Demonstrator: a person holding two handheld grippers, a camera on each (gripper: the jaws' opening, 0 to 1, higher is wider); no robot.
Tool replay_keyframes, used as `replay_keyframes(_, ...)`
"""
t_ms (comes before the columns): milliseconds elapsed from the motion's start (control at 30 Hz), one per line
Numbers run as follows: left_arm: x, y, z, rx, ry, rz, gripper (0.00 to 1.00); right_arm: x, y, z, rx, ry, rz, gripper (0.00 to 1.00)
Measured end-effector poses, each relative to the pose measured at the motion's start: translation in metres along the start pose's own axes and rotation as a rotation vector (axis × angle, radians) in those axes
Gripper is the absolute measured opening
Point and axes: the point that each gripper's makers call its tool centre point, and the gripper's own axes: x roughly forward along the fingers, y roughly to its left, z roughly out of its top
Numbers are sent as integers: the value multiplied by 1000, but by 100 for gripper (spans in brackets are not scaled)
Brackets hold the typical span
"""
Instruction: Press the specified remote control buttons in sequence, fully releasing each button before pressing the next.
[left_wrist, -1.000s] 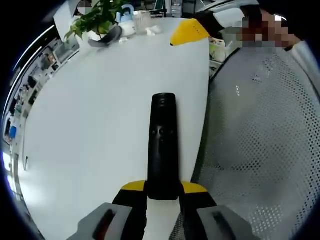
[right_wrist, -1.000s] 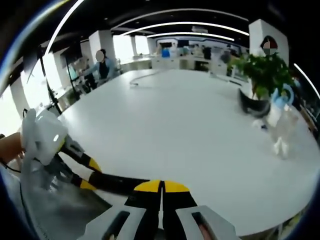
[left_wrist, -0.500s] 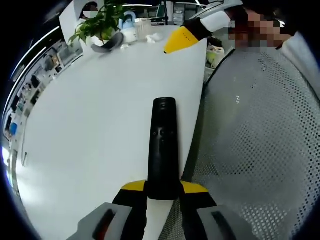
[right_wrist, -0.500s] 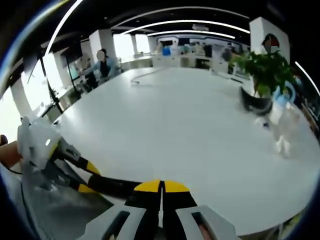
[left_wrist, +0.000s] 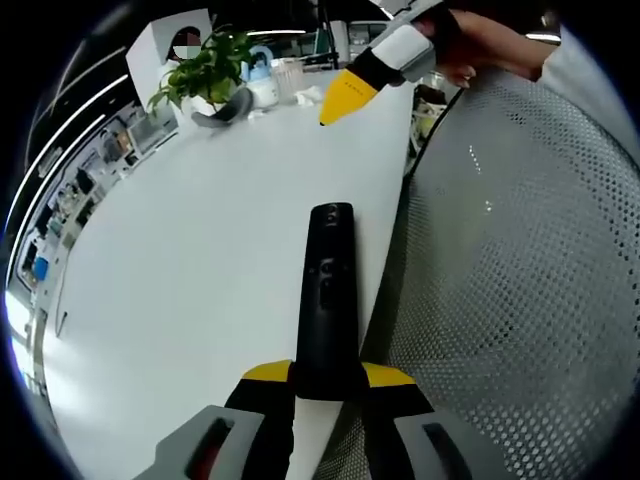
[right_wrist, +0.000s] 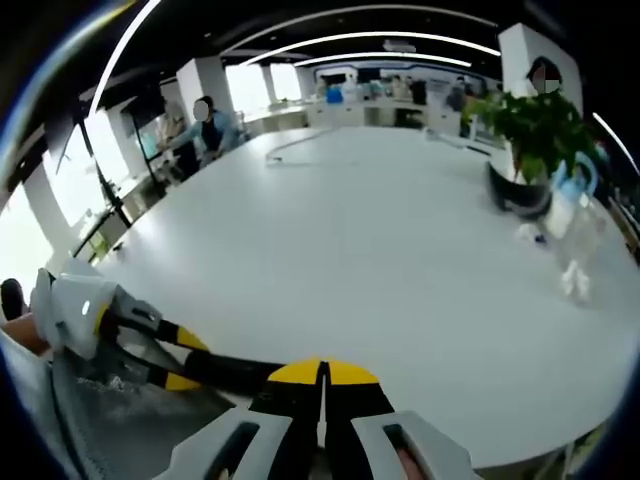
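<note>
Since a second ago the right gripper (left_wrist: 345, 93) has come further into the left gripper view, its yellow tip now over the white table (left_wrist: 180, 270), while the black remote control (left_wrist: 328, 300) stays clamped at its near end between the left gripper's (left_wrist: 327, 385) jaws, lying along the table's edge beside a grey mesh chair (left_wrist: 520, 290). In the right gripper view, that gripper's jaws meet with nothing between them. Farther off stands a potted plant (right_wrist: 535, 135).

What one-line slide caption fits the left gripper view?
Left gripper clamps a black remote control above the white table while the shut right gripper waits ahead.
</note>
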Motion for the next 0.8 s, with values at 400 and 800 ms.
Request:
replay_keyframes(400, 0, 0, 2, -14, -19, -1, 24, 36, 28, 2, 122, 134, 211, 0)
replay_keyframes(800, 0, 0, 2, -12, -25, -4, 25, 48, 20, -42, 139, 338, 166, 0)
